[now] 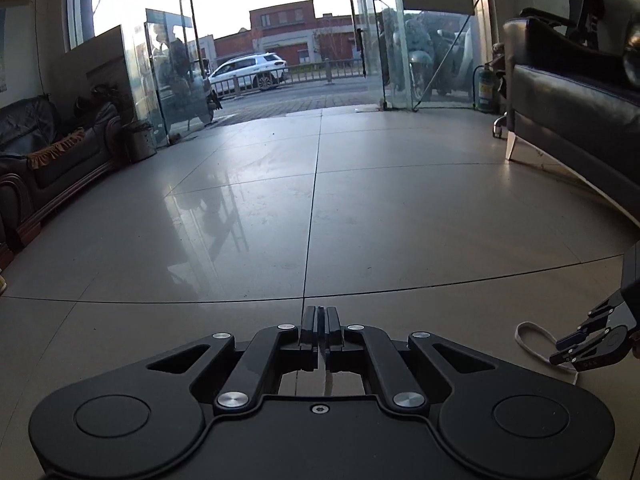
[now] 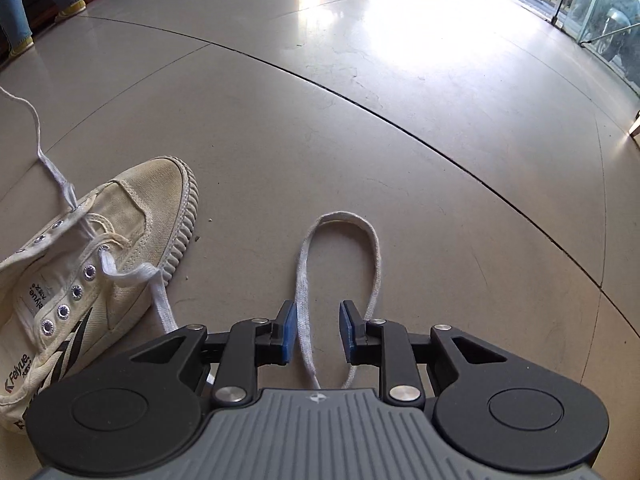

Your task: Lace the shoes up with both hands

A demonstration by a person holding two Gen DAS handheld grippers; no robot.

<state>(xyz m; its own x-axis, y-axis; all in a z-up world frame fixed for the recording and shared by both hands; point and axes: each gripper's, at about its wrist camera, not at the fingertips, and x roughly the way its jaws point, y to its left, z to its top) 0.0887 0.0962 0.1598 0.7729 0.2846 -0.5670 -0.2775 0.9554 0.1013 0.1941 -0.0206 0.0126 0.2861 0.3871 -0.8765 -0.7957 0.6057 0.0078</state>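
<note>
A cream canvas sneaker (image 2: 132,216) lies on its side on the tiled floor at the left of the right wrist view, with most eyelets bare. One white lace end (image 2: 38,136) rises taut from the shoe out of frame at the upper left. The other end forms a loop (image 2: 340,216) on the floor. My right gripper (image 2: 318,324) stands open over that loop, one strand running between its blue pads without being pinched. My left gripper (image 1: 320,320) is shut, a thin pale strip showing between its pads. In the left wrist view the right gripper (image 1: 568,348) is at the right edge beside the loop (image 1: 528,332).
A dark sofa (image 1: 48,148) and a metal bin (image 1: 140,140) stand along the left wall. A black leather armchair (image 1: 568,108) is at the right. Glass doors (image 1: 176,80) open to a street ahead. A person's jeans-clad legs (image 2: 16,8) stand at the far left.
</note>
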